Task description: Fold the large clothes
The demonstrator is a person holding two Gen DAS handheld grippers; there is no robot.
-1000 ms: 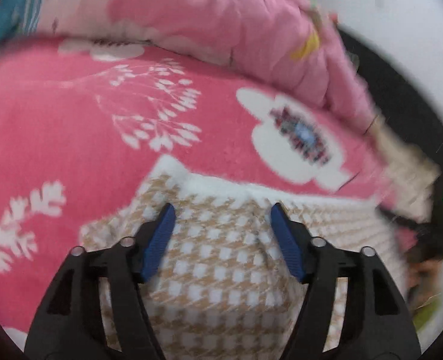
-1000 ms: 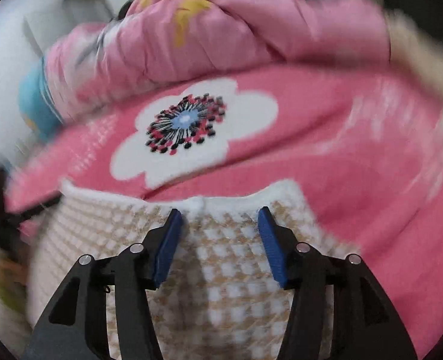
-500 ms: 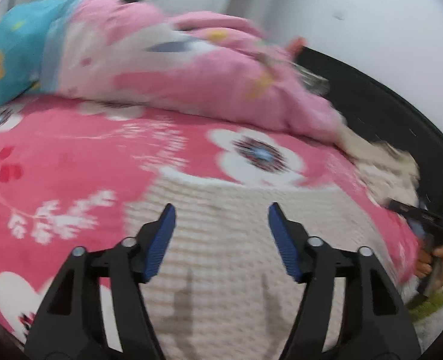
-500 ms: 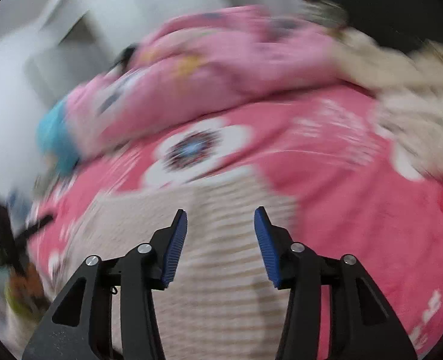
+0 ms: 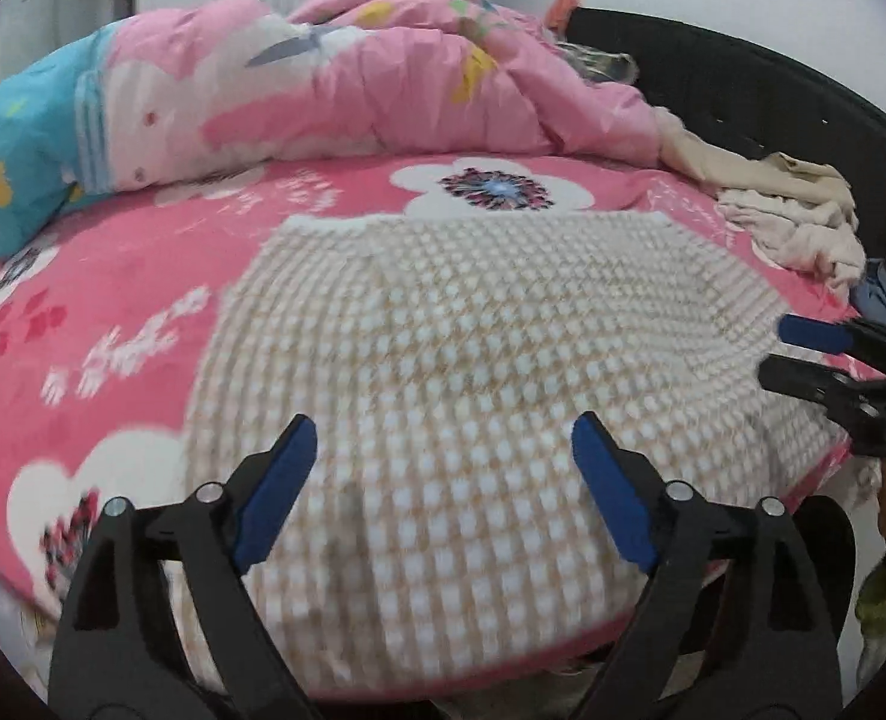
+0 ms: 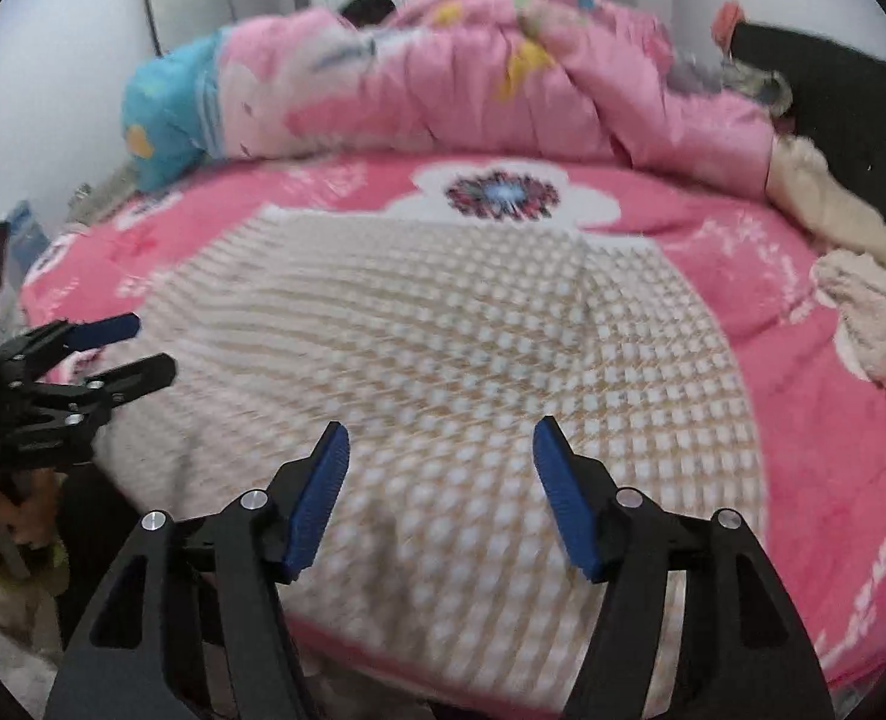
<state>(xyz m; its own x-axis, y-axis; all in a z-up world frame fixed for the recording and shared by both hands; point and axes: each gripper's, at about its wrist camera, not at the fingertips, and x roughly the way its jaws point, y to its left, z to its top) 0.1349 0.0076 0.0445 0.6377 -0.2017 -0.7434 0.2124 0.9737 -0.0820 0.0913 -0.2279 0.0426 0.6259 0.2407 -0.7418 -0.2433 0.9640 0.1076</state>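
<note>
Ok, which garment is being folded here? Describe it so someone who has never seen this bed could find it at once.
Start from the bright pink flowered blanket covering the bed. The garment lies flat across its middle, just this side of the big white flower. Its beige-and-white checked knit sets it apart from the plain cream clothes heaped at the right edge and the crumpled pink quilt behind.
</note>
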